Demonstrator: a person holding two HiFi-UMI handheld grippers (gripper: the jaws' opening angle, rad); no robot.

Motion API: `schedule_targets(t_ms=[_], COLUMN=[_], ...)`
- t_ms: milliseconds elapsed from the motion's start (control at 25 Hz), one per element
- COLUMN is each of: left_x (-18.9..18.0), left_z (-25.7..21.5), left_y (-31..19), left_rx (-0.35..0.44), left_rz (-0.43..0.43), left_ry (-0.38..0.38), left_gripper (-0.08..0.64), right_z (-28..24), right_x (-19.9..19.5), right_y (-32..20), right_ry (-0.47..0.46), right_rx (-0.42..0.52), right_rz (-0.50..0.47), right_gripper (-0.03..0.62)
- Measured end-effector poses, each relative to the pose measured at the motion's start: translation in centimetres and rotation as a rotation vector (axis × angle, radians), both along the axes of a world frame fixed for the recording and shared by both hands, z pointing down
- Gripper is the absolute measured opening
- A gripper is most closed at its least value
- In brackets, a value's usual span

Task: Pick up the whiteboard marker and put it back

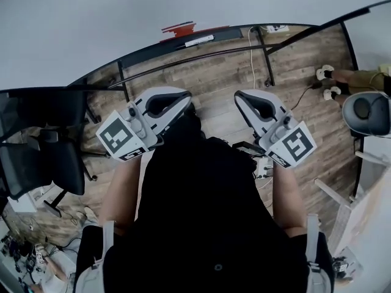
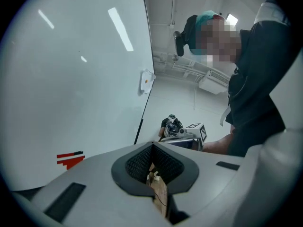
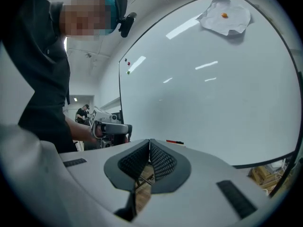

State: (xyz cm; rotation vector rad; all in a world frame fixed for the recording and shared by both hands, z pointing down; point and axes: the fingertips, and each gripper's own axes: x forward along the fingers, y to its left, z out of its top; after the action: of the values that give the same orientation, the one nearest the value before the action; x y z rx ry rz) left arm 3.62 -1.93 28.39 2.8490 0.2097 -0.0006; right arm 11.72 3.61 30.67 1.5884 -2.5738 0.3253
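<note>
A red whiteboard marker (image 1: 179, 27) with a black end lies on the ledge at the foot of the whiteboard (image 1: 91, 23). It also shows in the left gripper view as a red marker (image 2: 70, 154) on top of a red block, and in the right gripper view as a red marker (image 3: 174, 141) just past the jaws. My left gripper (image 1: 185, 96) and right gripper (image 1: 240, 96) hang side by side in front of my body, short of the board. Both are shut with nothing between the jaws. Each gripper view shows the other one: right gripper (image 2: 187, 131), left gripper (image 3: 111, 126).
A white stick-shaped item (image 1: 200, 40) lies on the ledge right of the marker. A crumpled paper (image 3: 226, 15) is stuck to the board. A black office chair (image 1: 43, 157) stands at the left. Another person's feet (image 1: 327, 81) and cables are on the wooden floor at the right.
</note>
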Motion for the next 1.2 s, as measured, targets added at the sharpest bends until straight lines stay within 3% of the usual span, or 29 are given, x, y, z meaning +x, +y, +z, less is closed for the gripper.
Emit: schedule_targets(t_ms=[320, 600, 960, 1200], left_x=[0.7, 0.0, -0.9, -0.9], left_z=[0.4, 2.5, 3.0, 3.2], left_y=[-5.3, -7.1, -10.0, -10.9], left_rx=[-0.018, -0.010, -0.030, -0.031], left_rz=[0.013, 0.043, -0.050, -0.152], left_ry=[0.068, 0.070, 0.084, 0.071], left_gripper=[0.012, 0.012, 0.012, 0.012], right_z=[-0.6, 1.1, 0.9, 1.6], right_x=[0.3, 0.3, 0.5, 1.0], right_y=[-5.9, -10.0, -12.1, -13.7], right_ry=[0.086, 0.174, 0.193, 0.182], right_rx=[-0.041, -0.082, -0.076, -0.085], right_rz=[-0.020, -0.029, -0.076, -0.178], right_gripper=[0.018, 0.018, 0.018, 0.018])
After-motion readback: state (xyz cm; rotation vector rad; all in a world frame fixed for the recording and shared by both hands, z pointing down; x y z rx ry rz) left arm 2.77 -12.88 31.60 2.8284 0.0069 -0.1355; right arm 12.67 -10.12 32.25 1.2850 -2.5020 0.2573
